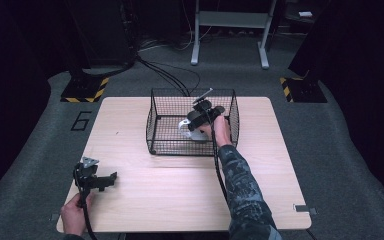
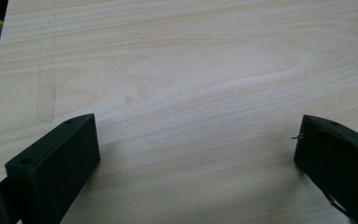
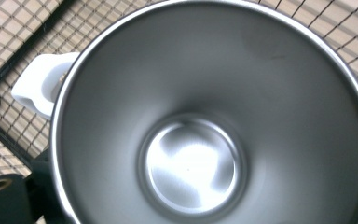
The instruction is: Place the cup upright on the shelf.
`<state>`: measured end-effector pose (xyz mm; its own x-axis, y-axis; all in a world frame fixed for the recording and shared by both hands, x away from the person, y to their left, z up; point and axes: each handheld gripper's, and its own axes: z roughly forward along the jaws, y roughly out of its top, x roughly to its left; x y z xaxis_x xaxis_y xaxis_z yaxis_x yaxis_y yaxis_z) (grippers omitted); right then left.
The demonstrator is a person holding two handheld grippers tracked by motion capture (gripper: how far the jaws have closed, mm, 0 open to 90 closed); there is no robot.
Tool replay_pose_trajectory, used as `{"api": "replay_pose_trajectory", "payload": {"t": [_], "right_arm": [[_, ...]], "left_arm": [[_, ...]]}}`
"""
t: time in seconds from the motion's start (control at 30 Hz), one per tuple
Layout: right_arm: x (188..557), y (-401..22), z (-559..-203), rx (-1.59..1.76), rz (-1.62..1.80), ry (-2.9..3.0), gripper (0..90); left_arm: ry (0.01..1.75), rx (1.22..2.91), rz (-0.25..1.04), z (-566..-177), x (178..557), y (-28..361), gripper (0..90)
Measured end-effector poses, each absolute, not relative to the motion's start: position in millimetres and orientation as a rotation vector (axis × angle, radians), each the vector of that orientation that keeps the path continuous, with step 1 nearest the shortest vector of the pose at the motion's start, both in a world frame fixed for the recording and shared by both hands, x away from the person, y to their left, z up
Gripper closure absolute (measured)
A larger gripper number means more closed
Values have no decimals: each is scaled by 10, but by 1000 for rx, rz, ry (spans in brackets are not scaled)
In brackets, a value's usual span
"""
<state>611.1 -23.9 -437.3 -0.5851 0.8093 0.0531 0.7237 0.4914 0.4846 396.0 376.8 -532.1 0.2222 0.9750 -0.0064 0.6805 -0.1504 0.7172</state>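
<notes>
Steel cup (image 3: 205, 116) with white handle (image 3: 37, 84) inside the basket (image 1: 155, 125): light, rigid, slick; grip the rim. Right tool (image 1: 205, 117) grip unclear; left tool (image 1: 97, 180) wide.

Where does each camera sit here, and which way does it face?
High view: above the person's side, looking forward and down on the table and wire basket; both forearms and tools show.
Left gripper view: on the left tool, facing bare tabletop between its open jaws.
Right gripper view: on the right tool, looking down into a steel mug with a white handle.
Shared: high and right gripper views both show mug and basket.
</notes>
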Motion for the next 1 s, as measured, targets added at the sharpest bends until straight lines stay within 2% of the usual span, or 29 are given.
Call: {"api": "replay_pose_trajectory", "payload": {"t": [0.23, 0.67, 1.0], "right_arm": [[6054, -300, -4267, 1293, 686, 2568, 0], [5798, -422, -3975, 1246, 764, 2521, 0], [5450, -580, -3684, 1135, 861, 2472, 0]], "left_arm": [[1523, 1904, 636, -5321, 3960, 3768, 0], [1523, 1903, 636, -5321, 3960, 3768, 0], [1523, 1904, 636, -5320, 3960, 3768, 0]]}}
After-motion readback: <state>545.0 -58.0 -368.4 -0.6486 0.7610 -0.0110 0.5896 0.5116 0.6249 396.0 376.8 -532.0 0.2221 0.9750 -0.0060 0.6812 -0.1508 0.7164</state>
